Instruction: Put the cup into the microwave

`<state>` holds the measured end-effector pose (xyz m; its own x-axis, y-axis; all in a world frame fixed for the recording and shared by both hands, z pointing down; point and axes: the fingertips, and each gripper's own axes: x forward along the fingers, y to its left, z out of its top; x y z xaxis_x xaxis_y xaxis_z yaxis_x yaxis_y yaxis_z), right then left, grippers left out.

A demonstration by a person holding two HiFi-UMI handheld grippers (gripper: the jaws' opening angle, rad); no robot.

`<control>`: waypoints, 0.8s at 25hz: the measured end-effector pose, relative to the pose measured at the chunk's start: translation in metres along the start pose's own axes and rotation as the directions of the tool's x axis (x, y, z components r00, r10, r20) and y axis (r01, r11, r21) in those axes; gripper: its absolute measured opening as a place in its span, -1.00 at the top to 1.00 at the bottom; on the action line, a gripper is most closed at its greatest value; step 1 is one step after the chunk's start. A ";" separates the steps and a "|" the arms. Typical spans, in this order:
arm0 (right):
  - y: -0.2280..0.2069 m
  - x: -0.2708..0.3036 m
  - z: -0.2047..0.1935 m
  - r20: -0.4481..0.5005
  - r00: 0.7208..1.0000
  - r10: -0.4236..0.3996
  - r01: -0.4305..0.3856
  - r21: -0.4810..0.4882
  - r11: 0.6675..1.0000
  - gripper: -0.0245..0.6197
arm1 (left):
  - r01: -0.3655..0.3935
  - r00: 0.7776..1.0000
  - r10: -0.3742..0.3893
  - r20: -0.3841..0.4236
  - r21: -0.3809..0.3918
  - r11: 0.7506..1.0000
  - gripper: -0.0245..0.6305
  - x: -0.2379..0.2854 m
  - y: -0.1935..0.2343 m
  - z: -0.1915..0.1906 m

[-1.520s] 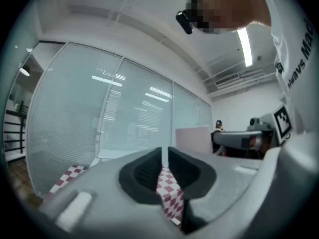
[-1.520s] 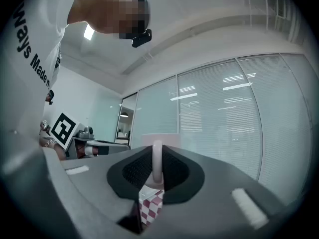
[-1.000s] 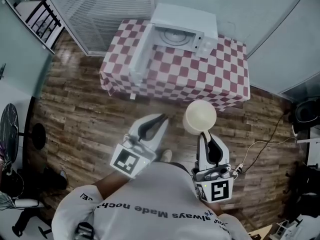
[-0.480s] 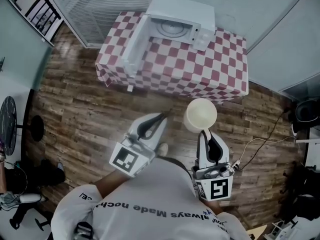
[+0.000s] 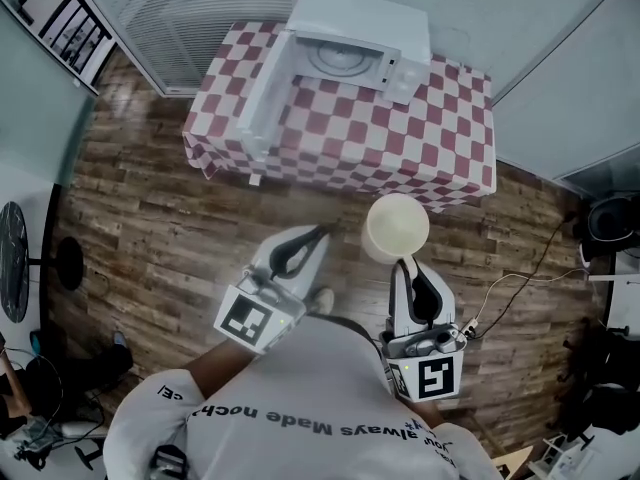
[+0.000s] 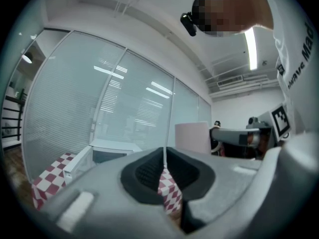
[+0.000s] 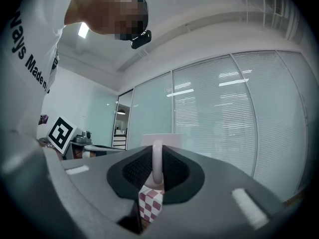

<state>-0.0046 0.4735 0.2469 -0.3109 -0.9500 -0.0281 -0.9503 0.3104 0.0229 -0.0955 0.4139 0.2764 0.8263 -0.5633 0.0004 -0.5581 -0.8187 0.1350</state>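
Note:
A pale cream cup (image 5: pixel 397 228) hangs over the wood floor, short of the table. My right gripper (image 5: pixel 404 264) is shut on its handle (image 7: pixel 157 163). The cup (image 6: pixel 193 137) also shows at the right of the left gripper view. My left gripper (image 5: pixel 323 233) is shut and holds nothing; its jaws meet in a thin line. The white microwave (image 5: pixel 345 50) stands at the back of the red-and-white checked table (image 5: pixel 420 148), its door (image 5: pixel 266 103) swung open to the left and its turntable visible inside.
Glass partition walls with blinds (image 5: pixel 190 18) run behind the table. A cable (image 5: pixel 520 283) lies on the floor at the right. Chairs and dark equipment (image 5: pixel 25 258) stand at the left edge.
The view has shifted so the table and microwave sit slightly further left and nearer. The right gripper still holds the cup, a little higher and further left in the frame. The left gripper stays shut.

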 end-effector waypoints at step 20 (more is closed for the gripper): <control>0.003 0.205 -0.002 0.008 0.999 -0.032 0.032 -0.015 0.999 0.81 | 0.037 0.999 -0.036 0.032 -0.004 0.999 0.89 0.057 0.196 0.037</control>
<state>-0.0715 0.2798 0.2436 -0.2806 -0.9591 -0.0364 -0.9595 0.2793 0.0369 -0.1605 0.2177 0.2664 0.8432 -0.5363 -0.0361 -0.5273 -0.8383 0.1388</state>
